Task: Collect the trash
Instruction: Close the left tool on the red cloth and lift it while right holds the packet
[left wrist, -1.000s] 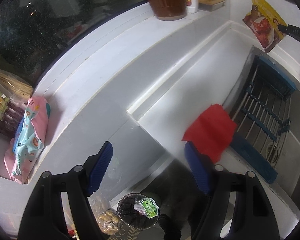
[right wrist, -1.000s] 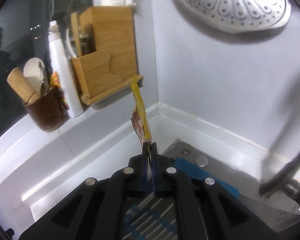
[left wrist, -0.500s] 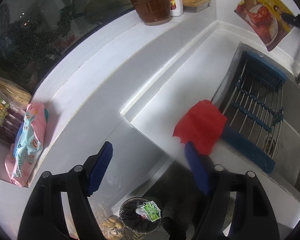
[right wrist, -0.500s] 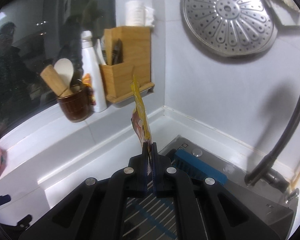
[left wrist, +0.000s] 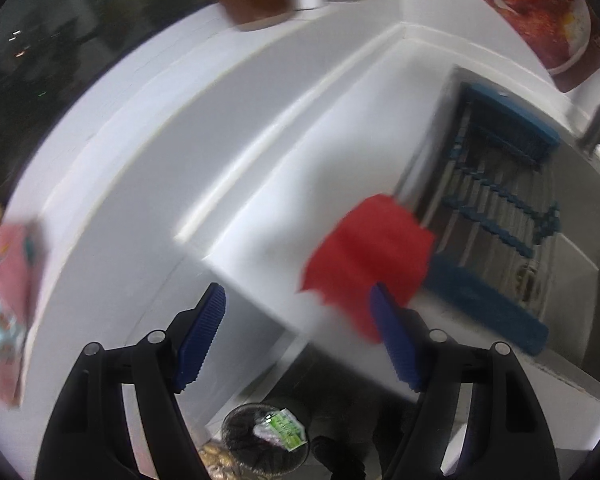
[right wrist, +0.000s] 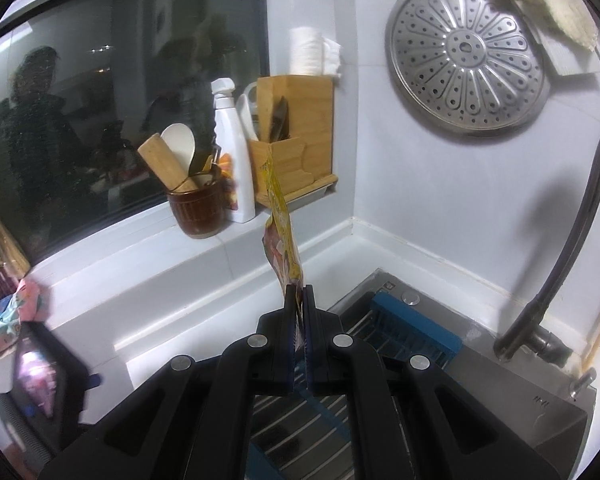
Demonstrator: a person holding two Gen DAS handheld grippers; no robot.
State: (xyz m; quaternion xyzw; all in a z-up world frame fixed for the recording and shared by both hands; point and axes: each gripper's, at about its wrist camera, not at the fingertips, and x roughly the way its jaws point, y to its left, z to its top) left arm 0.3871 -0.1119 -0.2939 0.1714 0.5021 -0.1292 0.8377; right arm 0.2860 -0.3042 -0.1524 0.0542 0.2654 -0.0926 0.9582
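We hold the yellow food wrapper (right wrist: 283,232) pinched by its lower edge in our right gripper (right wrist: 299,300), up above the sink (right wrist: 500,364). A red wrapper (left wrist: 368,256) lies on the counter (left wrist: 260,208) at the sink's rim. Our left gripper (left wrist: 298,336) hovers near it, wide and empty; we should centre it, then close low.
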